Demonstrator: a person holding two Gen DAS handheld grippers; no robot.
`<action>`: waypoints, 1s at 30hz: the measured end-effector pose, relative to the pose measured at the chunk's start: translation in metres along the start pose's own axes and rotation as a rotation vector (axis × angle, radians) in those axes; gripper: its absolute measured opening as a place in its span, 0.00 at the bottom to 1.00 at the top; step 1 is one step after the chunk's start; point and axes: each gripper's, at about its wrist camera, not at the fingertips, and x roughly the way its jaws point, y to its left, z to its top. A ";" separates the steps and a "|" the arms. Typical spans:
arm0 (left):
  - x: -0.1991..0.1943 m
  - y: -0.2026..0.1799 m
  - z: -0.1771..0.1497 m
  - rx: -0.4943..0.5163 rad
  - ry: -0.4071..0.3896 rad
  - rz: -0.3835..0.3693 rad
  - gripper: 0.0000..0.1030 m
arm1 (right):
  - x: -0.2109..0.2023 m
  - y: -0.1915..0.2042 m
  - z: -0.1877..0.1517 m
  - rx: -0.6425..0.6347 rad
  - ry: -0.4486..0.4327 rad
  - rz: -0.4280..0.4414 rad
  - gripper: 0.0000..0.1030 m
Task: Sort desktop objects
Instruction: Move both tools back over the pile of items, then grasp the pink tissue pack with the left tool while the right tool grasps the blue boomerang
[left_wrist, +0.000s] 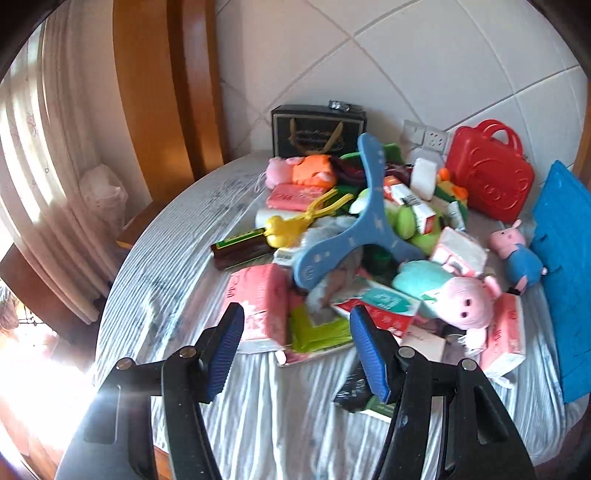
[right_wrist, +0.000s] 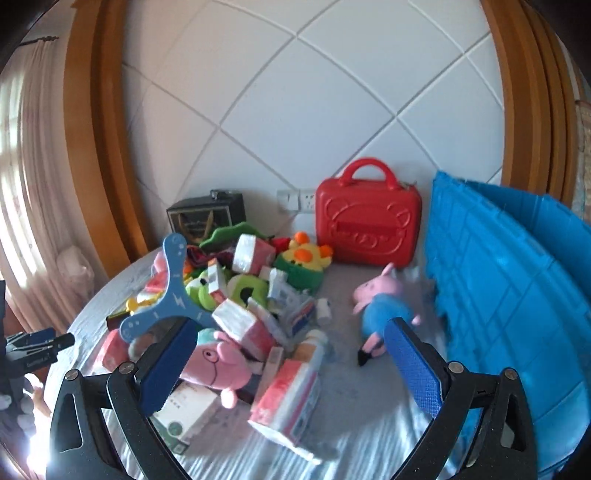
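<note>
A heap of mixed objects lies on a round table (left_wrist: 155, 258) with a grey striped cloth. On top rests a blue three-armed boomerang (left_wrist: 354, 225) (right_wrist: 173, 295). Around it are pink tissue packs (left_wrist: 258, 306) (right_wrist: 288, 398), a yellow duck clamp (left_wrist: 291, 225), a big pink pig plush (left_wrist: 469, 302) (right_wrist: 218, 365) and a green frog plush (right_wrist: 201, 291). A small pig plush in blue (left_wrist: 517, 254) (right_wrist: 384, 306) lies apart on the right. My left gripper (left_wrist: 299, 350) hangs open before the heap, holding nothing. My right gripper (right_wrist: 291, 365) is open too, above the cloth and a tissue pack.
A red toy suitcase (left_wrist: 487, 177) (right_wrist: 365, 221) and a black box (left_wrist: 317, 129) stand at the back by the tiled wall. A blue plastic crate (right_wrist: 517, 295) (left_wrist: 565, 258) fills the right side. Wooden frame and curtain stand left. The left gripper (right_wrist: 37, 347) shows at the right view's left edge.
</note>
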 end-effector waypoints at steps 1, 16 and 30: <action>0.008 0.011 0.001 -0.016 0.018 -0.008 0.57 | 0.012 0.007 -0.003 0.007 0.033 0.004 1.00; 0.084 0.067 -0.007 -0.128 0.182 0.018 0.57 | 0.116 0.103 -0.016 -0.123 0.215 0.202 1.00; 0.201 0.067 0.011 -0.030 0.356 -0.134 0.80 | 0.162 0.144 -0.030 -0.105 0.333 0.071 1.00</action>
